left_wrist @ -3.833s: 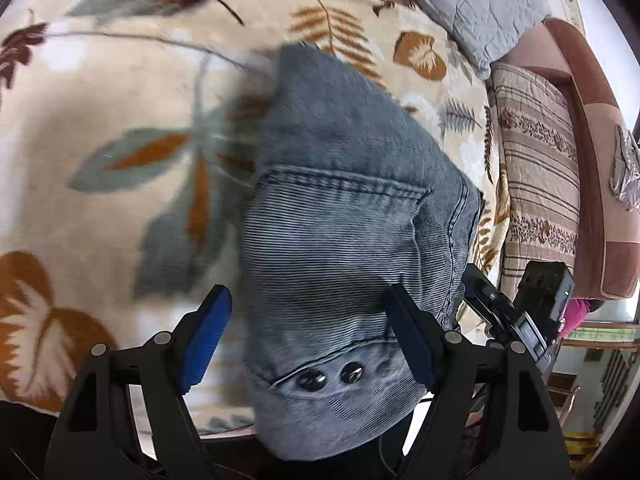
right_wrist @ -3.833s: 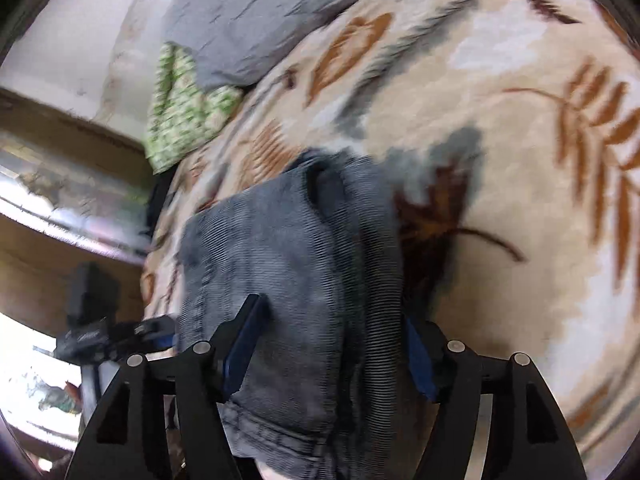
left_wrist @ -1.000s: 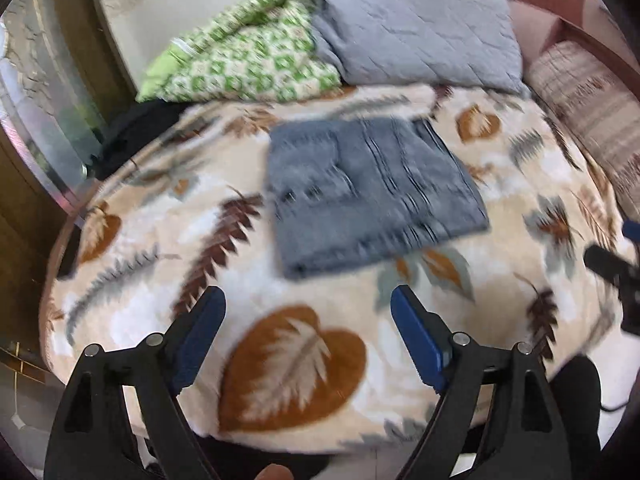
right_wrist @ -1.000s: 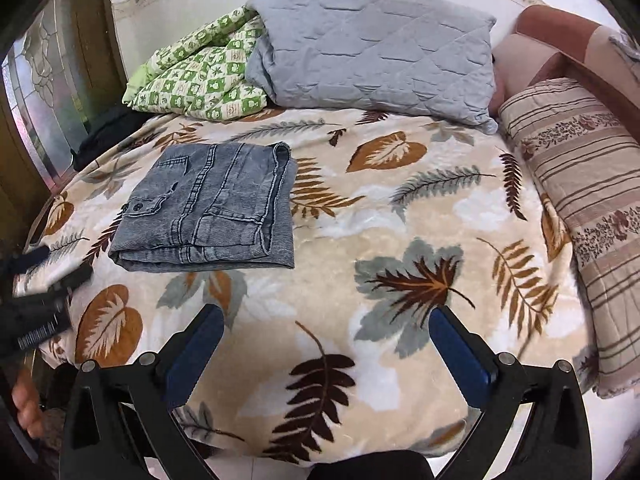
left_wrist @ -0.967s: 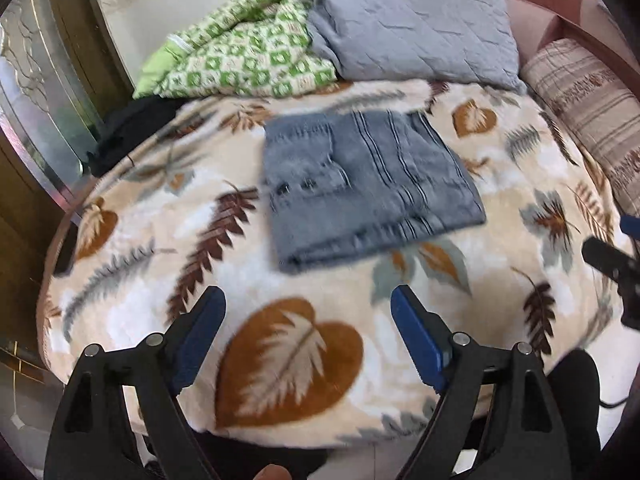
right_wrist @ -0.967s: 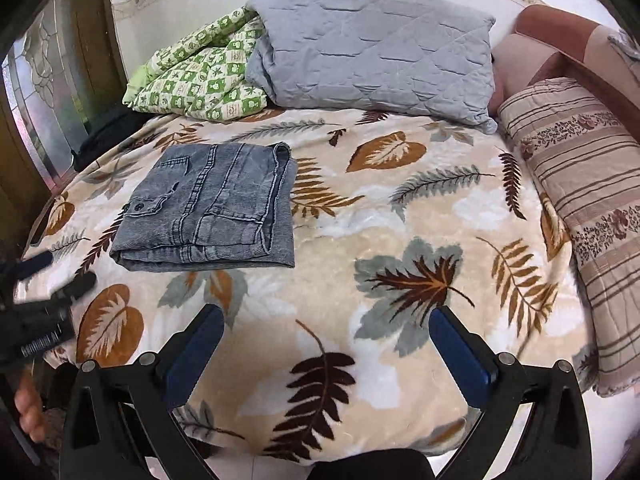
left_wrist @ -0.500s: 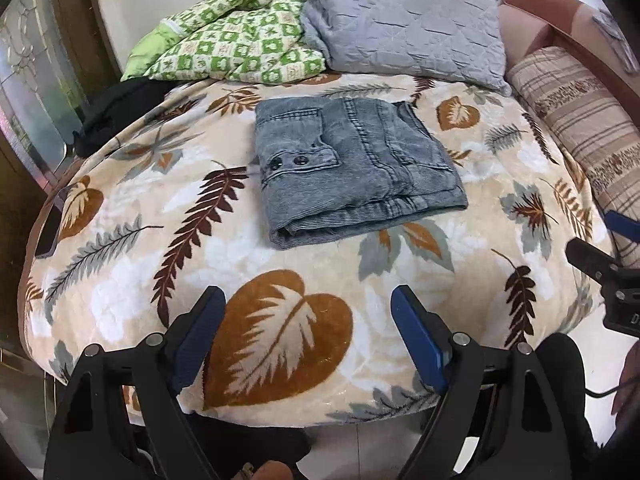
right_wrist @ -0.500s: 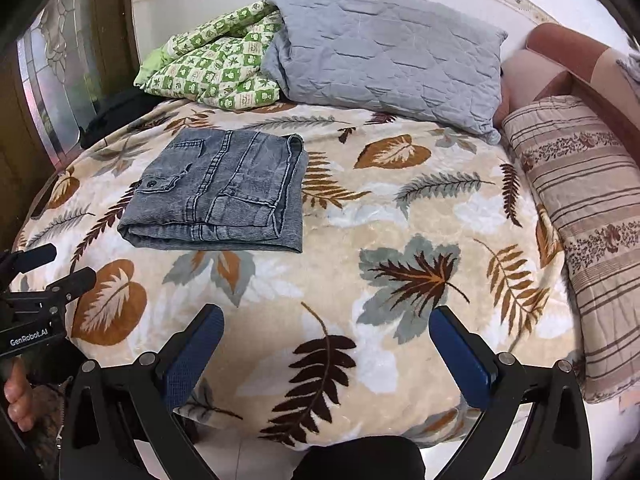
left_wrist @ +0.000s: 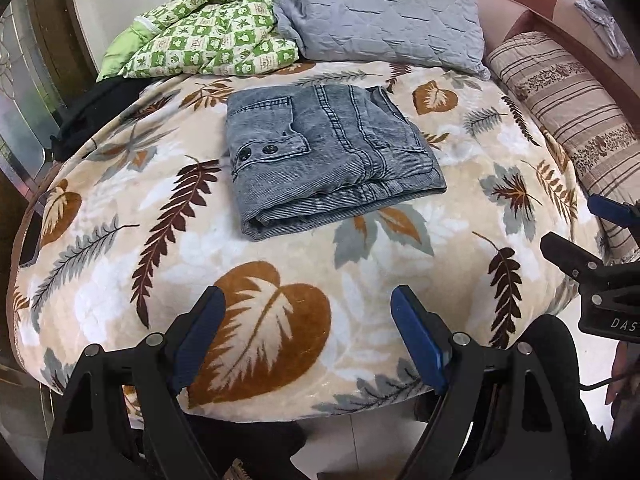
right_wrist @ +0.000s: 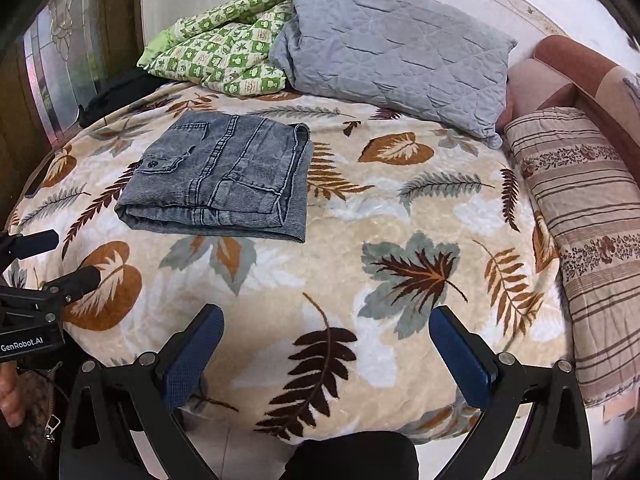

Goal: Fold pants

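The grey denim pants (left_wrist: 328, 152) lie folded in a flat rectangle on the leaf-patterned blanket (left_wrist: 256, 332), toward the far left of the bed; they also show in the right wrist view (right_wrist: 224, 180). My left gripper (left_wrist: 308, 328) is open and empty, held back over the bed's near edge. My right gripper (right_wrist: 326, 344) is open and empty, also at the near edge, right of the pants. Each gripper shows in the other's view, the right gripper (left_wrist: 584, 232) at the right edge and the left gripper (right_wrist: 44, 260) at the left edge.
A grey quilted pillow (right_wrist: 392, 52) and a green checked quilt (right_wrist: 220, 52) lie at the head of the bed. A striped bolster (right_wrist: 588, 216) runs along the right side. A dark garment (left_wrist: 96, 108) lies at the far left.
Both grippers let go of the folded pants and drew back from them to the bed's near edge. In the last second they kept backing off slightly.
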`<state>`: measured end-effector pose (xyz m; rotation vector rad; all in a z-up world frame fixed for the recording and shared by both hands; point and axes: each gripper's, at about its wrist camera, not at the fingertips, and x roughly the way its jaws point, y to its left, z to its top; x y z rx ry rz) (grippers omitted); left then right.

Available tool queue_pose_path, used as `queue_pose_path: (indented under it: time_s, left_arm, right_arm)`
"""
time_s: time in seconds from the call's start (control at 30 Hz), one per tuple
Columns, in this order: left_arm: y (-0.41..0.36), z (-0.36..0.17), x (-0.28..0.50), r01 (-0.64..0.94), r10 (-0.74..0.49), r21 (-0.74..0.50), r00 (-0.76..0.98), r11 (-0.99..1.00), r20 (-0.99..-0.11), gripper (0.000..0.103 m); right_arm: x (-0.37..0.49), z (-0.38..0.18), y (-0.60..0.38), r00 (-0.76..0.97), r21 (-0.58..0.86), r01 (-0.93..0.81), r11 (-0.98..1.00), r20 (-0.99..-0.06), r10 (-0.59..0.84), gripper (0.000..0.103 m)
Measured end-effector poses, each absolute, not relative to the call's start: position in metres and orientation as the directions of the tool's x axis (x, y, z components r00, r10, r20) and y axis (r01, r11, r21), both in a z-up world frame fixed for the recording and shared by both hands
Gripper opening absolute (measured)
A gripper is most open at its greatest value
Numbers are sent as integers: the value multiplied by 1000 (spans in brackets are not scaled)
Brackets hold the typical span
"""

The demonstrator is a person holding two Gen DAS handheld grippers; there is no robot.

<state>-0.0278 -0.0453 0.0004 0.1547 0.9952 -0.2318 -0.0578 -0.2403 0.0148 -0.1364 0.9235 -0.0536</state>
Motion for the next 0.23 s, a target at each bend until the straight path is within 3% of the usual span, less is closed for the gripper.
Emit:
queue_pose_path:
  time_s: [0.23]
  left_arm:
    - [-54,20,-29,289,-157,17,566,957,-809,86]
  right_arm:
    - [-57,15,-243,605,-146,0,989,-787,-117,103]
